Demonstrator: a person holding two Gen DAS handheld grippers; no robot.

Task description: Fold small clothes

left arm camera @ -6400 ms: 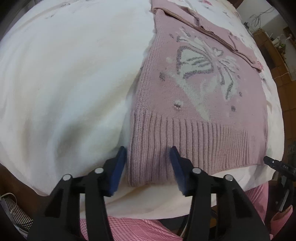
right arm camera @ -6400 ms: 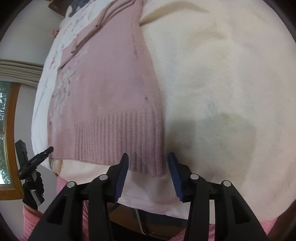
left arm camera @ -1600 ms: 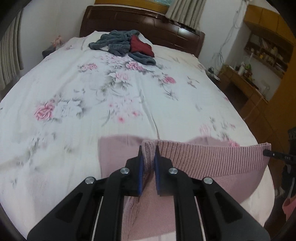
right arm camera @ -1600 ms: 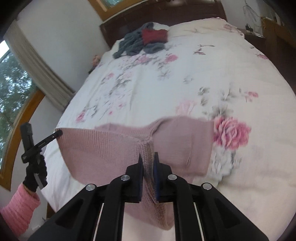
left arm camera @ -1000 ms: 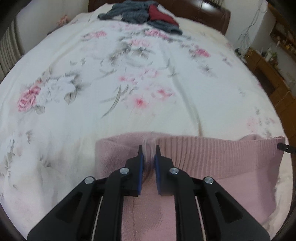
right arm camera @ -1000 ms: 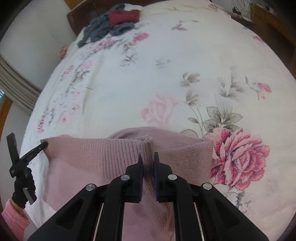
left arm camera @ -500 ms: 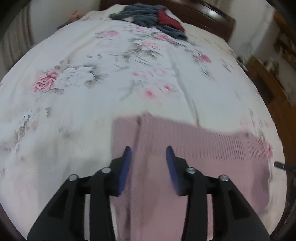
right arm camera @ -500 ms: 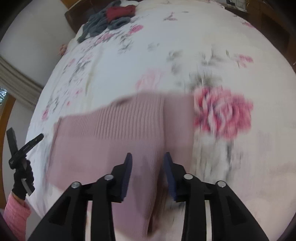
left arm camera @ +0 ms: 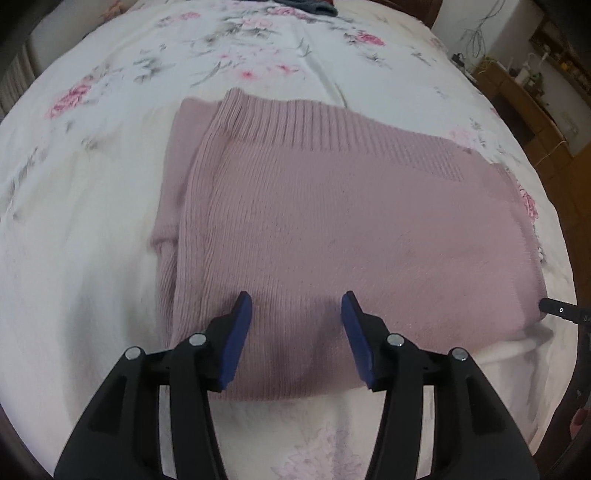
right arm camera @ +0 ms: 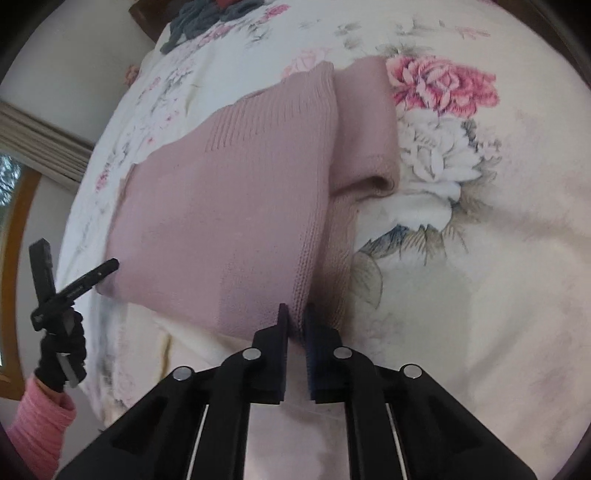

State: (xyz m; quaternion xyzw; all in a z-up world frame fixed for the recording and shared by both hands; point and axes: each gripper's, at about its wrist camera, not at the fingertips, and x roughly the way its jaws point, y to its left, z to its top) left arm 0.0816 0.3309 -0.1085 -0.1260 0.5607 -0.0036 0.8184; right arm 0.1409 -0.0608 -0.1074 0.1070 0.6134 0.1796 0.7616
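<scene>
A pink knit sweater (left arm camera: 332,221) lies folded in half on the floral bedspread (left arm camera: 92,184), its ribbed hem at the far side. My left gripper (left arm camera: 295,306) hovers open over the sweater's near left part, holding nothing. In the right wrist view the sweater (right arm camera: 229,206) fills the centre, with a folded-in sleeve (right arm camera: 365,129) sticking out on its right. My right gripper (right arm camera: 296,314) is shut on the sweater's near right fold edge. The left gripper (right arm camera: 77,254) also shows there, at the sweater's left corner, its jaws apart.
A pile of dark grey and red clothes (right arm camera: 199,18) lies at the head of the bed. Wooden furniture (left arm camera: 535,110) stands to the right of the bed, and a window with curtains is on the left. A black glove and pink sleeve (right arm camera: 37,424) hold the left gripper.
Both grippers carried the hem forward, let it go, and drew back to the near fold. The left stays open; the right has shut on the near right edge.
</scene>
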